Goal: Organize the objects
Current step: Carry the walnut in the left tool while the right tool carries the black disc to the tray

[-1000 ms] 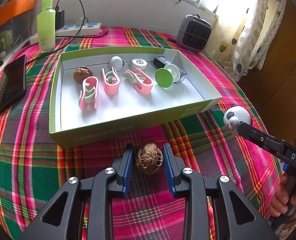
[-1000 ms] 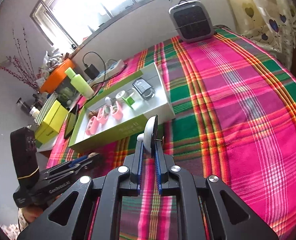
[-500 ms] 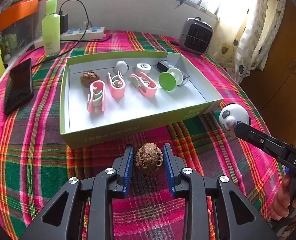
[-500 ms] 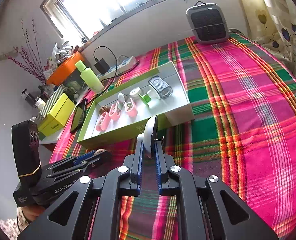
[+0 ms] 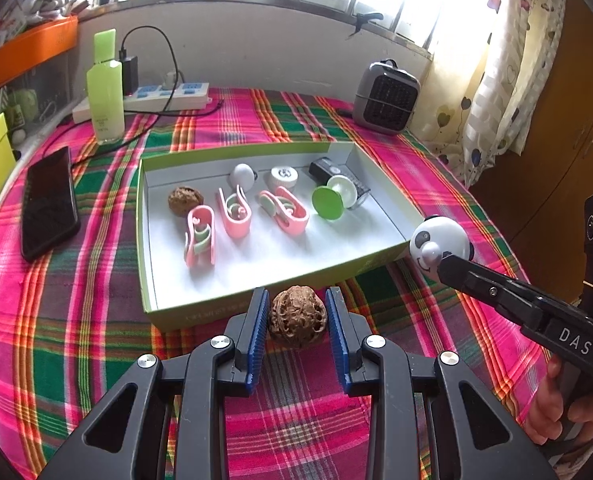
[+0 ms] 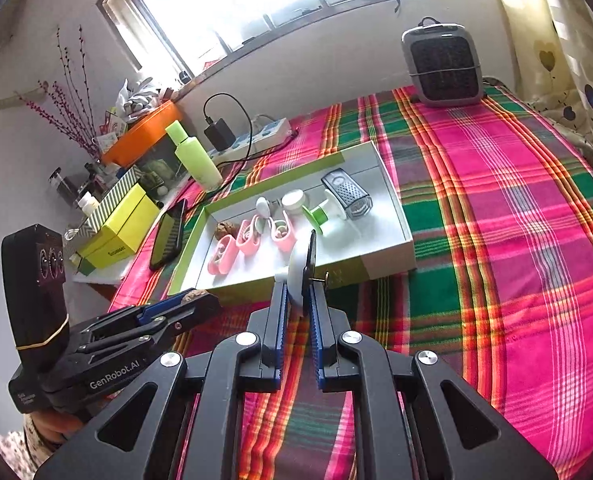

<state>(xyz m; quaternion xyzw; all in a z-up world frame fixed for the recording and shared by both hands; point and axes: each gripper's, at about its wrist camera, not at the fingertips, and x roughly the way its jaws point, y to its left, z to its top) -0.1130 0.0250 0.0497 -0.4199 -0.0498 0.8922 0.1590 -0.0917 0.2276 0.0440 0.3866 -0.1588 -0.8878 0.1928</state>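
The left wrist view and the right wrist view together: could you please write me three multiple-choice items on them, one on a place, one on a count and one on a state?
1. Where does the phone lie?
A. in the box
B. on the cloth left of the box
C. on the heater

2. How many pink clips lie in the box?
A. one
B. three
C. five

3. What does the left gripper hold?
A. a walnut
B. a bottle
C. nothing

Answers:
1 B, the dark slab rests on the plaid cloth.
2 B, three lie in a row.
3 A, both pads press the walnut's sides.
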